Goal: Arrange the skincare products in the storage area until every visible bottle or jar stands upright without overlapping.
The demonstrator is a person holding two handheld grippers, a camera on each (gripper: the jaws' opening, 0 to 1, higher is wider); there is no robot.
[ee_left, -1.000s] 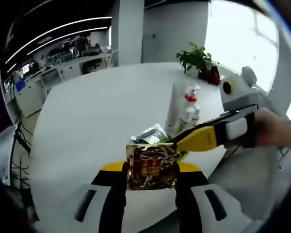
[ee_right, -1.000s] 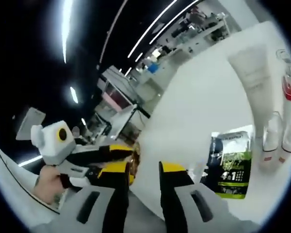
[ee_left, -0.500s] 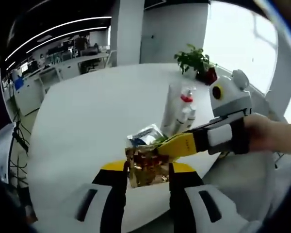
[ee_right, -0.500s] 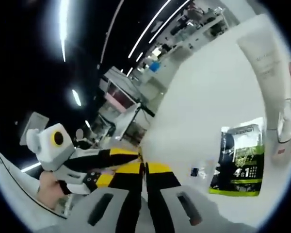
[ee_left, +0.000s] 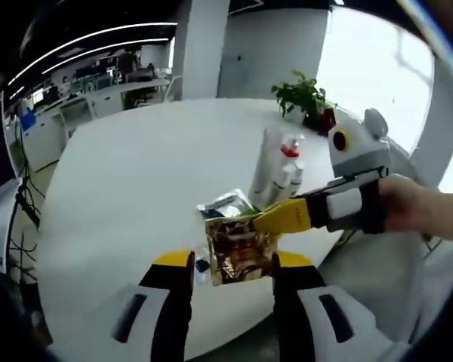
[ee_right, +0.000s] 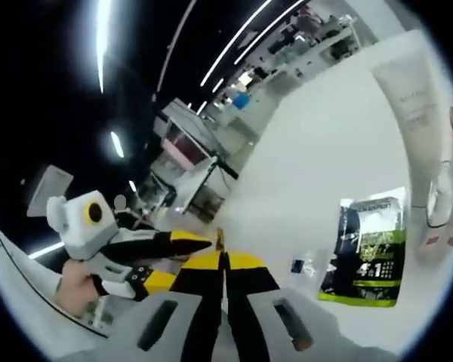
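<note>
- The white round table point(ee_left: 136, 188) is the landmark; all items below are placed relative to it.
- The gold foil sachet point(ee_left: 240, 253) hangs above the table's near edge, between the left gripper's point(ee_left: 230, 275) two jaws.
- Left gripper: jaws spread wide, each standing apart from the sachet's sides; it grips nothing.
- Right gripper point(ee_right: 225, 264): jaws pressed together on the sachet's edge, seen as a thin gold sliver at the tips in the right gripper view. In the left gripper view it enters from the right, its yellow tip at the sachet's upper corner.
- A dark and green sachet point(ee_right: 365, 253) lies flat on the table, just behind the gold one.
- A tall white tube point(ee_left: 266, 166) and small pump bottles point(ee_left: 291, 173) stand upright on the table, just beyond the flat sachet.
- A potted plant point(ee_left: 306, 94) stands at the table's far edge.
</note>
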